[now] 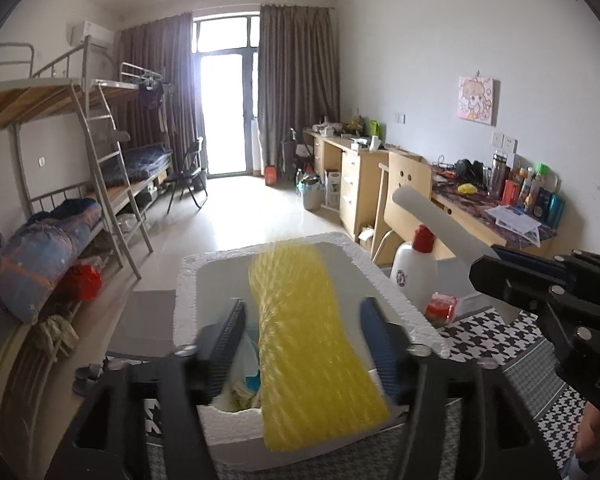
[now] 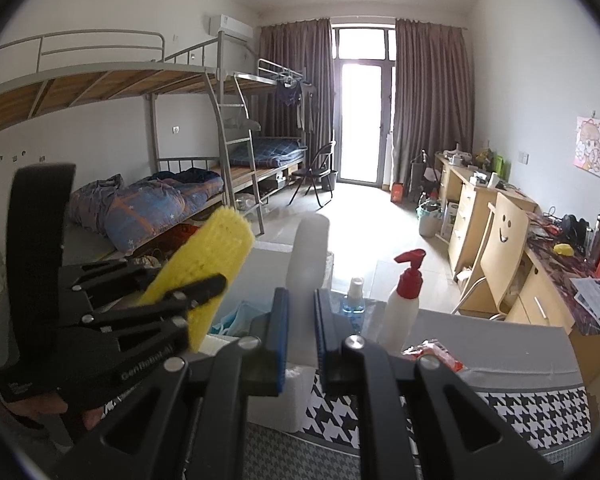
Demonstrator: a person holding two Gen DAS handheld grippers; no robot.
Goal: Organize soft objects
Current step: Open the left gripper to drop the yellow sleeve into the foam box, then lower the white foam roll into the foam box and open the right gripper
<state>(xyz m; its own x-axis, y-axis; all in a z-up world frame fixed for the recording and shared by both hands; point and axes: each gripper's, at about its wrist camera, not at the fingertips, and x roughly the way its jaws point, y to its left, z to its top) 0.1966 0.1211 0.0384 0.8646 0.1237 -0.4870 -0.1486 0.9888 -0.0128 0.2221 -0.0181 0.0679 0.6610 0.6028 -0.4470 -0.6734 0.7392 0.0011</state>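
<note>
Over the foam box, yellow foam net lies between the released left claw.

Yellow foam net seen between parted left gripper pads, white foam box beneath, right gripper clamped on white foam tube at right.

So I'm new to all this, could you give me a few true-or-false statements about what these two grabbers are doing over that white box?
1. The left gripper has a yellow foam net between its jaws, which stand apart from it. True.
2. The right gripper is clamped on a blue bottle. False: it is shut on a white foam tube.
3. The yellow foam net hangs over a white foam box. True.
4. The white pump bottle has a green top. False: its top is red.
</note>
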